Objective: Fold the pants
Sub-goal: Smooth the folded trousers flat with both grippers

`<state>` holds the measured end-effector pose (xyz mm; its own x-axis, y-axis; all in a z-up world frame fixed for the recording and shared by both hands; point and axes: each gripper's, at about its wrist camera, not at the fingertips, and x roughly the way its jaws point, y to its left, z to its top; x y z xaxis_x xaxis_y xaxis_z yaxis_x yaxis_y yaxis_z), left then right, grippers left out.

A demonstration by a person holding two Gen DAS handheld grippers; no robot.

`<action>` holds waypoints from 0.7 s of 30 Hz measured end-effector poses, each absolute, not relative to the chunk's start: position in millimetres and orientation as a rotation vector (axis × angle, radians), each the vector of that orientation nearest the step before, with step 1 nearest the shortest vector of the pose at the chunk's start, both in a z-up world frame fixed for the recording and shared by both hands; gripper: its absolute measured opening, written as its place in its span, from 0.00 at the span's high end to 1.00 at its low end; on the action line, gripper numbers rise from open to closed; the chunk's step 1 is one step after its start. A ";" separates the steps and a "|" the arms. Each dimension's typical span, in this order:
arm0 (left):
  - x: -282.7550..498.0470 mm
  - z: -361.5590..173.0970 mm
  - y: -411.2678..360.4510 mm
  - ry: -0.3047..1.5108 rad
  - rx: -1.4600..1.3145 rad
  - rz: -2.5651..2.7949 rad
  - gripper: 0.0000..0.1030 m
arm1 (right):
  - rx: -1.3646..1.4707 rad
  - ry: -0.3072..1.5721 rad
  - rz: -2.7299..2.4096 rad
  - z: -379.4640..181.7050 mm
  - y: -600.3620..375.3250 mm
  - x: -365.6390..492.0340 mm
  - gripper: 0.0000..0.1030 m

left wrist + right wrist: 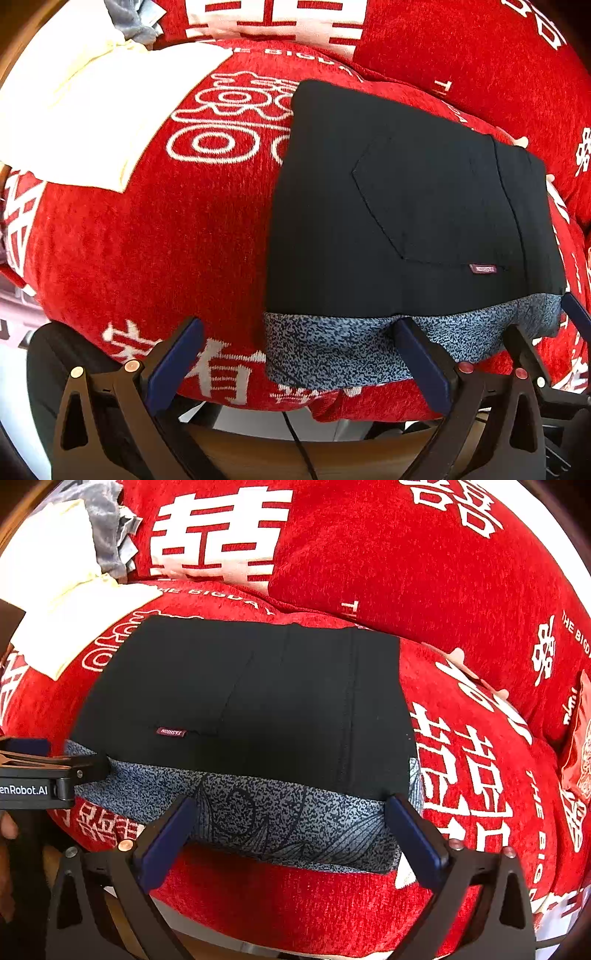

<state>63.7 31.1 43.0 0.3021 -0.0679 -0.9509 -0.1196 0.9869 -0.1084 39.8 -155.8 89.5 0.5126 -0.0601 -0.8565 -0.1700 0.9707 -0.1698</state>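
Black folded pants sit on the red cushion. Left gripper and right gripper both gape, empty. Snagging the speckled lining could undo the fold.

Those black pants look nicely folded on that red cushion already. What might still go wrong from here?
The folded black pants lie on a rounded red cushion near its front edge, so a nudge might slide them off. Both the left gripper and the right gripper stand open with fingers at the speckled grey layer under the near edge; pulling back carelessly could snag it and undo the fold.
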 end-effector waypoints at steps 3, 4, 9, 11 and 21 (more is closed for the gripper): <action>59.1 61.6 24.9 1.206 -0.163 -0.010 0.00 | -0.188 1.011 0.062 101.3 -162.5 38.2 0.01; 60.6 65.6 19.4 1.188 -0.150 -0.029 0.00 | -0.179 1.001 0.056 104.4 -164.8 38.6 0.01; 80.5 51.6 5.0 1.229 -0.119 -0.039 0.00 | -0.152 1.051 0.024 97.1 -177.4 51.9 0.01; 84.8 44.1 6.2 1.248 -0.157 -0.036 0.00 | -0.091 1.095 0.028 89.3 -185.7 55.1 0.01; 83.6 76.2 0.6 1.187 -0.082 -0.003 0.00 | -0.116 1.060 0.008 110.8 -185.6 52.9 0.01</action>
